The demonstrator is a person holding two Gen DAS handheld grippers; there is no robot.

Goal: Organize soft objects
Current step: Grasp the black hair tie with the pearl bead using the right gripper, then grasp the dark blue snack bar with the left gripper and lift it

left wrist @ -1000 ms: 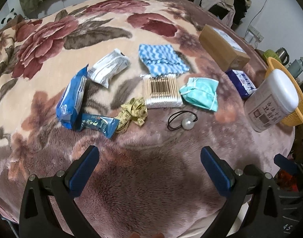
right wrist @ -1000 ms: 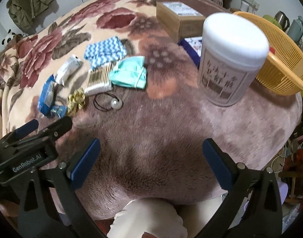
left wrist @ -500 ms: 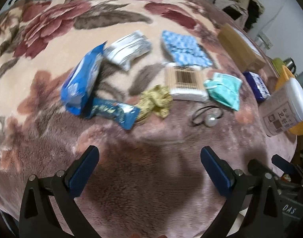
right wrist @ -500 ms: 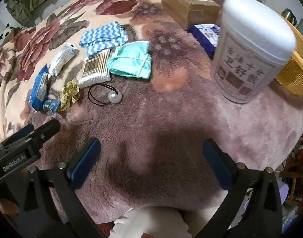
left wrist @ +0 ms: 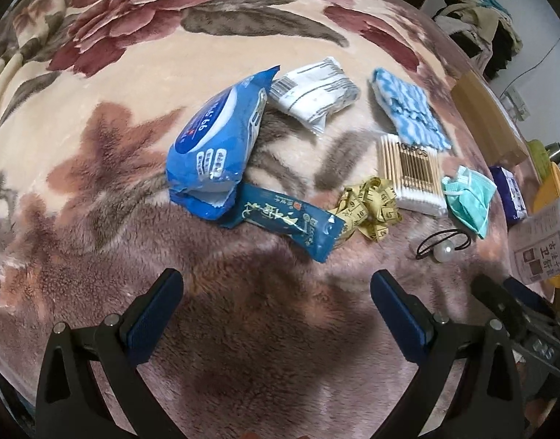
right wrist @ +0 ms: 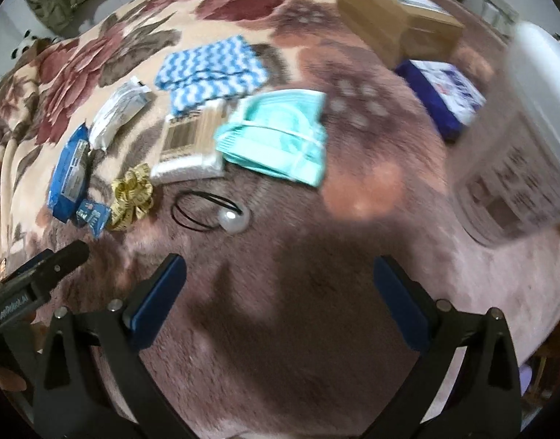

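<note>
Closing slightly, the empty right gripper [right wrist: 276, 292] should straddle the mask [right wrist: 276, 139] squarely (left gripper [left wrist: 276, 307] gapes, empty).

Black gripper arms, silver screws, blue-padded fingers [left wrist: 153, 314].

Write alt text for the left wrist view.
The open left gripper hangs empty over a floral blanket, aimed toward a blue wipes pack, a dark blue sachet, a yellow tape measure and a cotton swab box.
</note>
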